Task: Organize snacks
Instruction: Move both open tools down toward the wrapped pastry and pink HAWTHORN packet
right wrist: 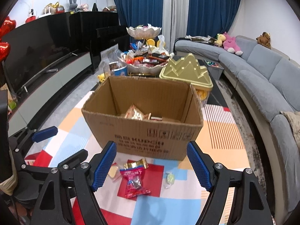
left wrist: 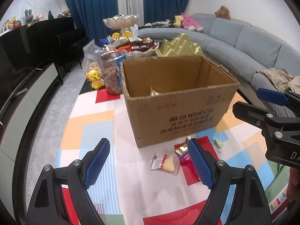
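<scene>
Covering the table, a colourful checked cloth (right wrist: 221, 150) faces a grey sofa (right wrist: 262, 71).

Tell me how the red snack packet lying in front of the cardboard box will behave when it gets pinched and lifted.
The red snack packet looks like thin crinkled film, so it would probably flex and sag rather than stay stiff. Its glossy wrapper may slip between the fingers unless pinched firmly. It lies flat on the patterned mat and seems small, so it is likely light and unlikely to roll.
</scene>
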